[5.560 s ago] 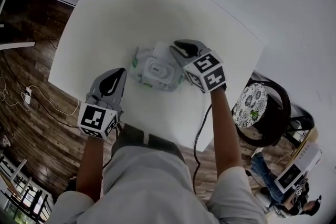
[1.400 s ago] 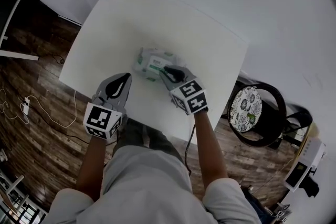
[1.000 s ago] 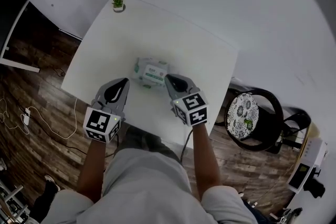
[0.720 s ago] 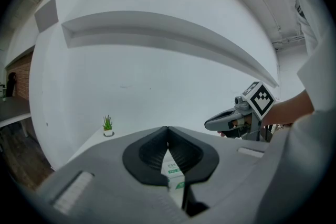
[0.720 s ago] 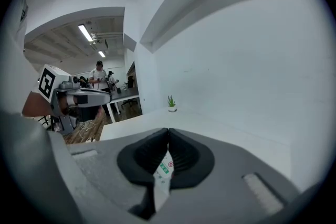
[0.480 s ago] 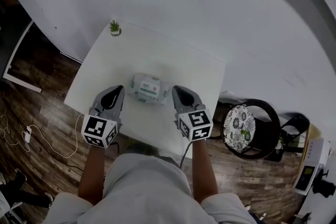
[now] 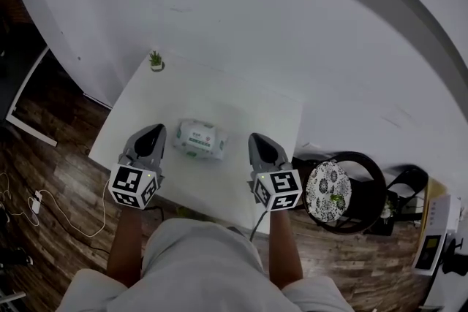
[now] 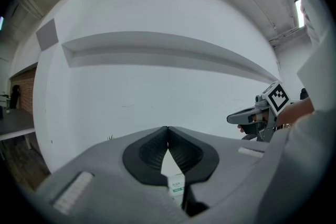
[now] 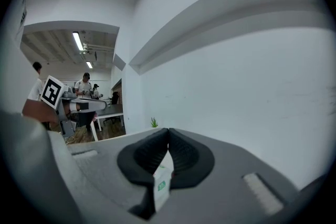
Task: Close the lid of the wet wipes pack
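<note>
The wet wipes pack point(image 7: 199, 139), white with green print, lies flat on the white table point(image 7: 241, 113) with its lid down. My left gripper point(image 7: 151, 134) hovers to the left of the pack, jaws shut and empty. My right gripper point(image 7: 258, 140) hovers to the right of it, also shut with nothing held. Both are lifted clear of the table and apart from the pack. Through the slit below the shut pads, a strip of the pack point(image 8: 176, 186) shows in the left gripper view, and a sliver of the pack point(image 9: 160, 186) in the right gripper view.
A small potted plant point(image 7: 156, 60) stands at the table's far left corner. A black chair with a patterned cushion point(image 7: 327, 190) sits right of the table. A white wall rises behind. Wooden floor with a cable point(image 7: 44, 204) lies at left.
Both grippers have risen and drawn back from the pack, the right one leaving the lid and moving right. The view has pulled up and away from the table.
</note>
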{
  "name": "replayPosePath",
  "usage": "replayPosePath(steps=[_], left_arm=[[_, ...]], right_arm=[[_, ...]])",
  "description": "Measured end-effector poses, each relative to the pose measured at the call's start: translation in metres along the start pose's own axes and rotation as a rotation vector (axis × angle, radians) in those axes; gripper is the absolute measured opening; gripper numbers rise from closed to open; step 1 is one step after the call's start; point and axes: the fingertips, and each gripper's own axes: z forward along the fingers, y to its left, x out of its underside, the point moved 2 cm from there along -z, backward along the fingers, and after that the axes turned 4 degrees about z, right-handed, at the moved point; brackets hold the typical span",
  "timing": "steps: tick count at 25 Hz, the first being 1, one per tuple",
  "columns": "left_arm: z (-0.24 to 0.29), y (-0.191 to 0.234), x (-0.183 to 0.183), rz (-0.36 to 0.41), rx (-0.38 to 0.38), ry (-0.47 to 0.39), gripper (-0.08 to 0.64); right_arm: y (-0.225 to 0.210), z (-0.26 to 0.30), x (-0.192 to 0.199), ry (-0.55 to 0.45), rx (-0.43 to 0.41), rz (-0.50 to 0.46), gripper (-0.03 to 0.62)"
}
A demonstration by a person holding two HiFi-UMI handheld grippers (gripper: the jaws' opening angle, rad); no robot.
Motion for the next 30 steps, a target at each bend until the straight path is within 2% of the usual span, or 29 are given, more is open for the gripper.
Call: replayPosePath(steps=[12, 20, 30], left_arm=[[-0.003, -0.006, -0.027, 0.043, -0.021, -0.049, 0.002], [-0.006, -0.006, -0.027, 0.03, -0.035, -0.05, 0.002], [-0.008, -0.002, -0.031, 0.059, -0.036, -0.052, 0.002]], right_arm=[[-0.016, -0.031, -0.015, -0.083, 0.055, 0.02, 0.003], [-0.026, -0.04, -0.018, -0.104, 0.088, 0.025, 0.003], [-0.029, -0.044, -0.023, -0.12, 0.098, 0.025, 0.003]])
